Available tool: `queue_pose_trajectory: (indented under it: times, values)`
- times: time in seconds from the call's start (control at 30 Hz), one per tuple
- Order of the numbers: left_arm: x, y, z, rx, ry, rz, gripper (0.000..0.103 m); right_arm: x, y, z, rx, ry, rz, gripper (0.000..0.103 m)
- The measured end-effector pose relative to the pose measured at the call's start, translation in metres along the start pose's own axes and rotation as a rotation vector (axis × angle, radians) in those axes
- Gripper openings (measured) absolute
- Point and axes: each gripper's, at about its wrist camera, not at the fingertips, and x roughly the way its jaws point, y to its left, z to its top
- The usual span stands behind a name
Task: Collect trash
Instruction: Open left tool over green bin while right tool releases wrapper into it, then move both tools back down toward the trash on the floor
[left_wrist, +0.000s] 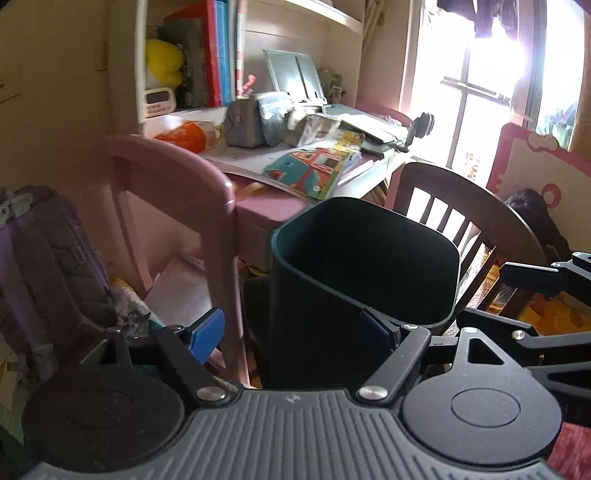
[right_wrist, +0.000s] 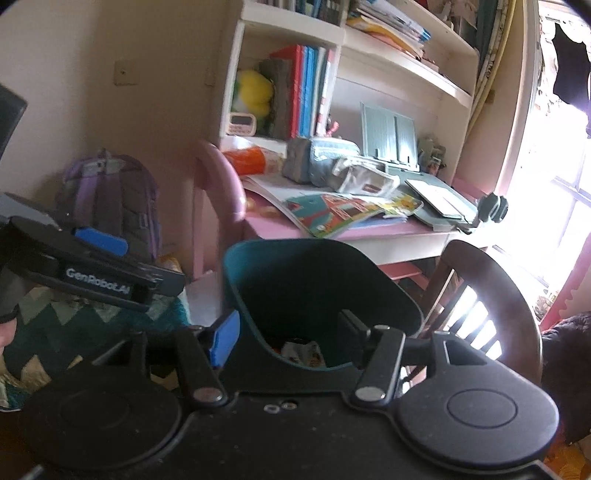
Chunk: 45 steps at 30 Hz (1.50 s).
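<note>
Dark teal bin (right_wrist: 314, 295) on the floor in front of a pink desk (right_wrist: 369, 232), smooth plastic, rounded-square mouth, crumpled wrappers (right_wrist: 303, 352) at its bottom. Left gripper (left_wrist: 291, 328) spread wide, blue pads clear of the bin's near wall, gripping nothing. Right gripper (right_wrist: 288, 332) likewise parted, one finger outside the rim, one over the mouth, empty. Crowding the bin: pink chair (left_wrist: 177, 177) at left, dark slatted chair (right_wrist: 480, 302) at right. Quilted purple backpack (right_wrist: 110, 199) far left. Glossy picture books (right_wrist: 343, 214), pencil cases piled on the desk.
</note>
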Motion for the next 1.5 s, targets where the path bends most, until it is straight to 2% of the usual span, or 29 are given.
queue_pose_trajectory:
  times: [0.17, 0.47, 0.7, 0.8, 0.97, 1.0, 1.1, 1.23, 1.33, 1.5]
  values:
    - [-0.044, 0.032, -0.016, -0.023, -0.029, 0.012, 0.081, -0.021, 0.037, 0.006, -0.009, -0.034, 0.074, 0.059]
    - [-0.126, 0.116, -0.066, -0.083, -0.100, 0.085, 0.096, -0.033, 0.126, 0.003, -0.054, -0.059, 0.257, 0.060]
    - [-0.167, 0.188, -0.124, -0.157, -0.093, 0.170, 0.098, -0.013, 0.209, -0.018, -0.115, 0.002, 0.402, 0.060]
    - [-0.177, 0.223, -0.159, -0.204, -0.092, 0.207, 0.098, 0.001, 0.242, -0.031, -0.132, 0.038, 0.447, 0.060]
    - [-0.183, 0.281, -0.221, -0.291, -0.076, 0.273, 0.098, 0.034, 0.298, -0.058, -0.160, 0.110, 0.522, 0.061]
    - [-0.182, 0.292, -0.231, -0.315, -0.066, 0.283, 0.101, 0.040, 0.310, -0.064, -0.165, 0.124, 0.531, 0.061]
    - [-0.179, 0.336, -0.272, -0.412, -0.039, 0.302, 0.102, 0.063, 0.341, -0.084, -0.160, 0.175, 0.572, 0.061]
    - [-0.173, 0.391, -0.324, -0.524, -0.019, 0.373, 0.102, 0.102, 0.374, -0.114, -0.152, 0.258, 0.576, 0.061]
    - [-0.164, 0.423, -0.366, -0.534, 0.008, 0.431, 0.102, 0.140, 0.394, -0.144, -0.131, 0.343, 0.548, 0.061]
    - [-0.139, 0.458, -0.431, -0.505, 0.121, 0.471, 0.102, 0.196, 0.416, -0.200, -0.136, 0.479, 0.506, 0.061]
